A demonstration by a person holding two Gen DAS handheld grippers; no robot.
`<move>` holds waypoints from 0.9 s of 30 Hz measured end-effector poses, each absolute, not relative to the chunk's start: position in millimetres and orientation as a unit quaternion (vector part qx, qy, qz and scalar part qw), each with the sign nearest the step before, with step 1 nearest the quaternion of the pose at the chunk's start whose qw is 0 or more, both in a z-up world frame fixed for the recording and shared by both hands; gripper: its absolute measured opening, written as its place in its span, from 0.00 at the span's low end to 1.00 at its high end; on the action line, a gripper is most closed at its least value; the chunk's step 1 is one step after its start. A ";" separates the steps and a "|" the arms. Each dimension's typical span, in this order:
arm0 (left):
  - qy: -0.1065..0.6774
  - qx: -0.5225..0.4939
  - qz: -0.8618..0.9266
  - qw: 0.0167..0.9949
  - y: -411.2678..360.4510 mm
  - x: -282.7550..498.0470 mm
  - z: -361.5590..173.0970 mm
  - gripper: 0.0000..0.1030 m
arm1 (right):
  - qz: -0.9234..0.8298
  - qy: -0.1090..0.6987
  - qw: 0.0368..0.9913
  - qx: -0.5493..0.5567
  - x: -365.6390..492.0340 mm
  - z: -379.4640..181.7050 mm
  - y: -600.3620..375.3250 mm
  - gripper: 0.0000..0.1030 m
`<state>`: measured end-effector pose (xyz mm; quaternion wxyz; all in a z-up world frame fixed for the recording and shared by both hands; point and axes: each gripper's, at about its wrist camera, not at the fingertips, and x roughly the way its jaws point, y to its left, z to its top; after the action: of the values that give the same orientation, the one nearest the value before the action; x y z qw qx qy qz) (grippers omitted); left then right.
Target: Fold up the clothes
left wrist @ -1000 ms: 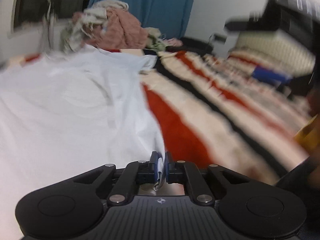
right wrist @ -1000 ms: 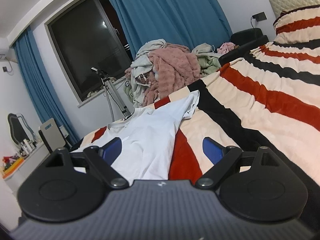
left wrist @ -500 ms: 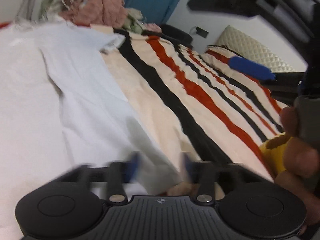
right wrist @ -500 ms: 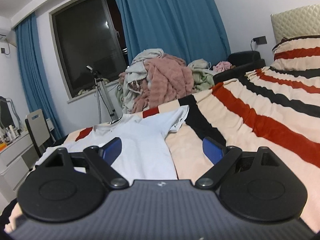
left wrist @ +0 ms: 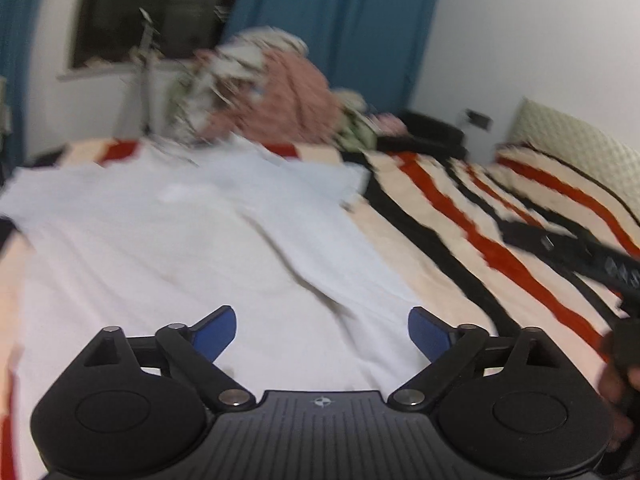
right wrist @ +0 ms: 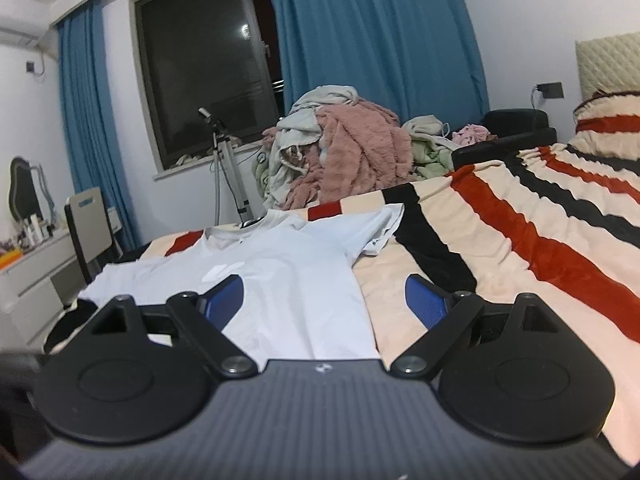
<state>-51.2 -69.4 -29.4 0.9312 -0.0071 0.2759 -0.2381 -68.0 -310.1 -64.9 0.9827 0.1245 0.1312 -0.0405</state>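
A pale blue T-shirt (left wrist: pixel 192 248) (right wrist: pixel 288 276) lies spread front up on the striped blanket (left wrist: pixel 472 240) (right wrist: pixel 520 240), collar toward the far edge of the bed. My left gripper (left wrist: pixel 322 330) hovers over the shirt's lower part, its jaws opening wide with nothing between the blue pads. My right gripper (right wrist: pixel 324 300) stands open above the shirt's near right side, and nothing is held in it. In the left wrist view the right gripper's dark body (left wrist: pixel 580 252) and a hand (left wrist: pixel 618 380) show at the right edge.
A heap of unfolded clothes (right wrist: pixel 340 152) (left wrist: pixel 272 88) sits past the bed's far edge, under the window and blue curtains. A tripod (right wrist: pixel 228 168), a chair (right wrist: pixel 88 228) and a white dresser (right wrist: pixel 32 272) stand at the left. A padded headboard (right wrist: pixel 608 64) is at the right.
The left gripper let go of the shirt's edge, its jaws went from shut to wide open, and it rose and swung back over the shirt. The right gripper's view rolled level.
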 end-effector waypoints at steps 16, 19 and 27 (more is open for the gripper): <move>0.255 -0.034 -0.198 0.946 -26.3 -59.0 -29.0 0.99 | -0.021 0.148 0.982 0.114 -56.6 -67.9 -287.2 0.86; 0.256 -0.034 -0.190 0.947 -26.2 -57.9 -30.4 0.99 | -0.014 0.154 0.978 0.142 -50.3 -68.3 -291.0 0.77; 0.274 -0.054 -0.147 0.949 -15.5 -36.4 -47.2 0.99 | 0.017 0.202 0.928 0.312 58.0 -59.1 -336.9 0.73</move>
<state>-36.4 -15.5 -47.2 0.9487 -0.0539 0.2745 -0.1474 58.0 -336.9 -59.1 0.9282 0.3118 0.2024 0.0171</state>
